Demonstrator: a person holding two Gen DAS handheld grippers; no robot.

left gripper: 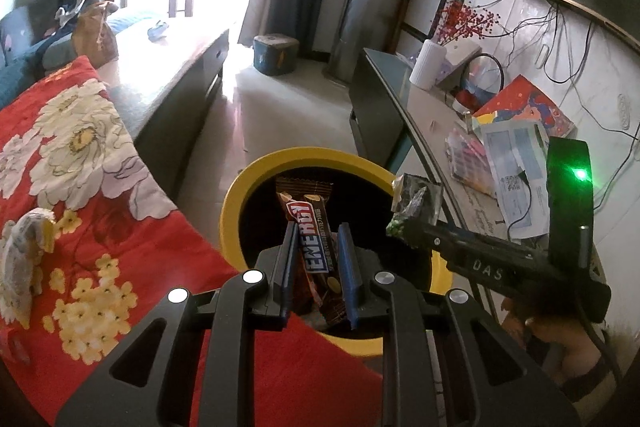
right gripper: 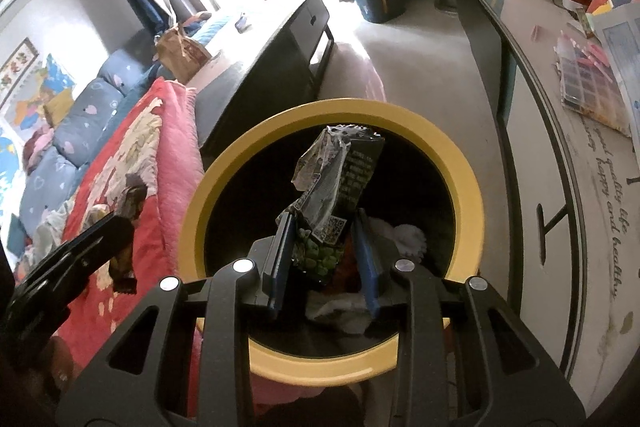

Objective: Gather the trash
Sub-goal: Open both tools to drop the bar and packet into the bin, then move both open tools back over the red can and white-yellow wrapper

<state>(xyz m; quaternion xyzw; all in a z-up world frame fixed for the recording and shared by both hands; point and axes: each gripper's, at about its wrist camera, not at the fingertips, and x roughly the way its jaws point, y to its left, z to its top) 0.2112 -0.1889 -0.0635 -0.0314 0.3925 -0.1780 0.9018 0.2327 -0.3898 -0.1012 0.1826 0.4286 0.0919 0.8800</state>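
Trash here means two wrappers, both held over the yellow-rimmed bin [right gripper: 192, 227], which stands on the floor between a bed on one side and a long desk [left gripper: 404, 95] on the other. The bed carries a red floral blanket [left gripper: 80, 155] that reaches right up to the bin's rim. The bin's inside is dark; in the right wrist view some white crumpled paper [right gripper: 404, 235] and other scraps lie at its bottom. On the desk sit a white ribbed vase [left gripper: 426, 65] with red berry sprigs, loose papers and a clear box of small coloured pieces [right gripper: 592, 87]. A crumpled pale wrapper [left gripper: 24, 255] lies on the blanket, well apart from the bin.

The left gripper [left gripper: 318, 247] points down into the bin's mouth with its blue pads clamped on a brown ENERGY chocolate bar wrapper [left gripper: 312, 227], which stands upright between them and sticks out past the fingertips. The right gripper [right gripper: 324, 239] hangs over the bin opening as well, with a crumpled black-and-green snack packet [right gripper: 340, 183] standing between its pads; the left pad touches the packet, while whether the right pad still presses it I cannot tell. In the left wrist view the same packet [left gripper: 412, 205] shows at the tip of the right gripper, over the bin's right rim.
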